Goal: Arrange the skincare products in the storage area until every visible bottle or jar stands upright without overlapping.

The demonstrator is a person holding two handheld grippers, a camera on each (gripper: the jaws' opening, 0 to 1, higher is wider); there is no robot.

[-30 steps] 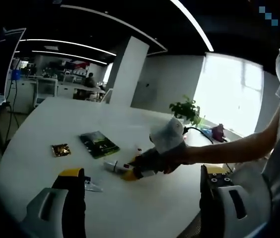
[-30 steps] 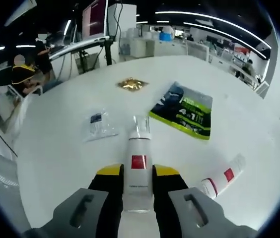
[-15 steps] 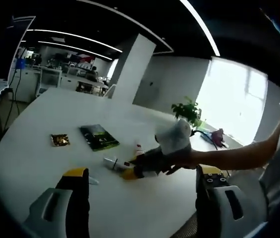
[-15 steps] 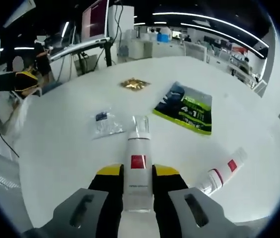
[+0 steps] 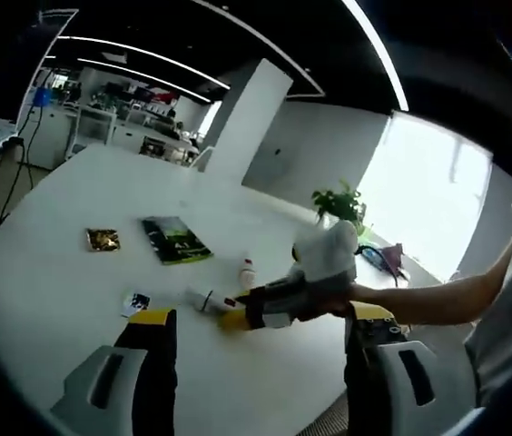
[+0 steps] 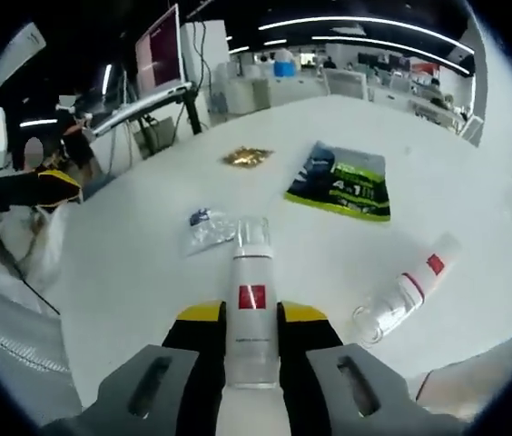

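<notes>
My right gripper [image 6: 252,318] is shut on a white tube [image 6: 252,272] with a red square label. The tube's clear cap points away from me, over the white table [image 6: 129,272]. In the left gripper view the same right gripper [image 5: 238,313] comes in from the right in a gloved hand, holding that tube [image 5: 203,299] low over the table. A second white tube [image 6: 410,291] with a red mark lies on its side to the right; it is the small tube [image 5: 247,270] beyond the held one. My left gripper [image 5: 256,341] is open with nothing between its jaws.
A green packet [image 6: 342,182], a gold sachet [image 6: 245,156] and a small clear sachet [image 6: 209,227] lie flat on the table. The table's near edge runs close to the lying tube. A potted plant [image 5: 339,202] stands at the far side. Desks and monitors stand behind.
Both cameras have shifted, the left one back and up. The right gripper keeps its hold on the tube. The things on the table look unmoved.
</notes>
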